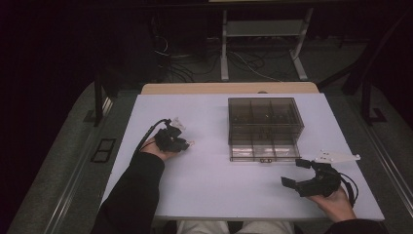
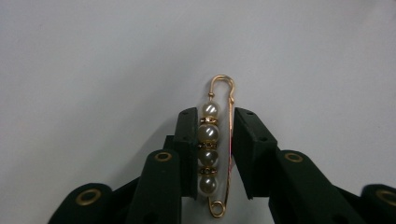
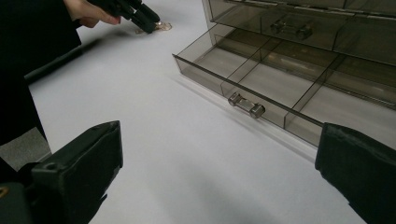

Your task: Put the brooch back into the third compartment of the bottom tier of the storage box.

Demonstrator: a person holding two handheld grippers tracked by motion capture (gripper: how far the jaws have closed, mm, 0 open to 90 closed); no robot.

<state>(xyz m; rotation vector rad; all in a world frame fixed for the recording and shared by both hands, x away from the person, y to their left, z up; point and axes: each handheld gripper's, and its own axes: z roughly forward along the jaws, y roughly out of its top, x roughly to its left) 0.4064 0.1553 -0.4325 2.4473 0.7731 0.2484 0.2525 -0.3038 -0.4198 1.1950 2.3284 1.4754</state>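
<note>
A gold safety-pin brooch (image 2: 208, 133) strung with several pearls lies on the white table (image 2: 93, 70). My left gripper (image 2: 215, 115) is shut on it: one pad rests against the pearls and the other against the pin's wire, while the hooked end sticks out past the fingertips. From above, that gripper (image 1: 186, 143) sits at the table's left, left of the box. In the right gripper view it (image 3: 148, 22) appears far off with the brooch (image 3: 161, 26) at its tip. My right gripper (image 3: 219, 177) stands open and holds nothing, near the front right (image 1: 295, 173).
A smoke-tinted clear drawer box (image 1: 265, 117) stands at the middle right of the table (image 1: 209, 185). Its bottom drawer (image 3: 261, 79) is pulled out, showing divided compartments and a small bar handle (image 3: 246, 105). Floor, cables and a stand lie beyond the far edge.
</note>
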